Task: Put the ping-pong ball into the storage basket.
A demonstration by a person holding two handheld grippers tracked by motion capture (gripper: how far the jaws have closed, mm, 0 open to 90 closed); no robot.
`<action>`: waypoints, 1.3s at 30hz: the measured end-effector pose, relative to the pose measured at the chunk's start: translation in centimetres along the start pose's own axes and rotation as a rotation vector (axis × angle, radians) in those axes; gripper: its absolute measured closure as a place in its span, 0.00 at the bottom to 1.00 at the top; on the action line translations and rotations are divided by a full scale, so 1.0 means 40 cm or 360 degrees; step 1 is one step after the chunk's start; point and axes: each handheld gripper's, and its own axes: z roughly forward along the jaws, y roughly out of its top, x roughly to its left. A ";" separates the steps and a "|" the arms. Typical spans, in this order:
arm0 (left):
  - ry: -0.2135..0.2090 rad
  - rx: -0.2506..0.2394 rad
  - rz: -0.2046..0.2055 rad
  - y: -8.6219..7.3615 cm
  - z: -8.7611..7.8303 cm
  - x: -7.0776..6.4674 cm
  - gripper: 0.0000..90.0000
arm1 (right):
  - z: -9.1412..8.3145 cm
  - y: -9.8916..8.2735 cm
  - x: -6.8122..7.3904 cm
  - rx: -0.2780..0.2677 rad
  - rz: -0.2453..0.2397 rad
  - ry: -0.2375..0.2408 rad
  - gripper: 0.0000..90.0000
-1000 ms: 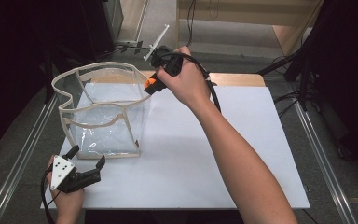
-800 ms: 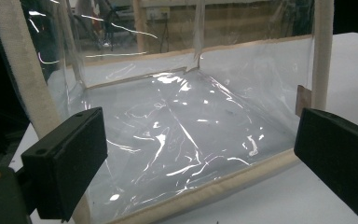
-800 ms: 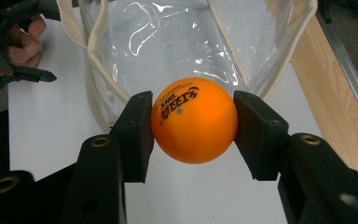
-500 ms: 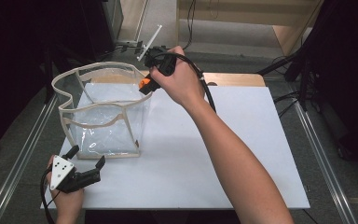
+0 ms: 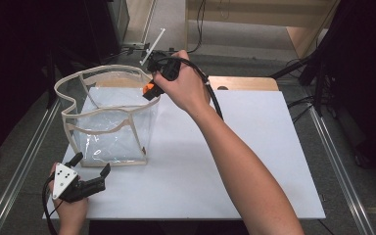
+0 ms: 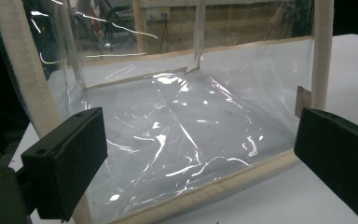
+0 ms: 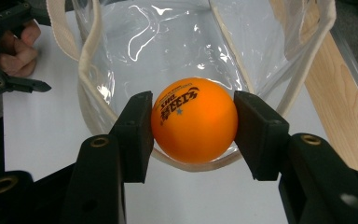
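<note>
1 orange ball (image 7: 194,120) sits clamped in the right gripper (image 7: 193,123) over the clear bag's (image 5: 108,125) rim, not yet dropped; the left gripper (image 5: 90,171) waits agape, empty, beside the bag.

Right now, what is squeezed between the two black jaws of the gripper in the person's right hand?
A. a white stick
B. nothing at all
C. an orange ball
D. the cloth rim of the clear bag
C: the right gripper view shows the right gripper with both jaws pressed on the sides of an orange ball, held above the open top of the clear bag.
</note>
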 end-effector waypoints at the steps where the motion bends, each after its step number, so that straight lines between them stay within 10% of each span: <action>1: 0.0000 0.0000 0.0000 0.000 0.000 0.000 0.03 | 0.001 0.000 0.000 0.0003 0.0002 0.0005 0.53; 15: 0.0000 0.0002 0.0003 0.000 0.000 0.000 0.03 | -0.008 -0.019 -0.006 -0.0014 0.0031 -0.0012 0.44; 33: 0.0003 0.0005 0.0008 0.000 0.002 -0.003 0.03 | -0.015 -0.117 -0.009 -0.0029 0.0114 -0.0053 0.00; 39: 0.0003 0.0004 0.0007 0.000 0.002 -0.003 0.03 | -0.011 -0.147 -0.006 -0.0024 0.0122 -0.0044 0.00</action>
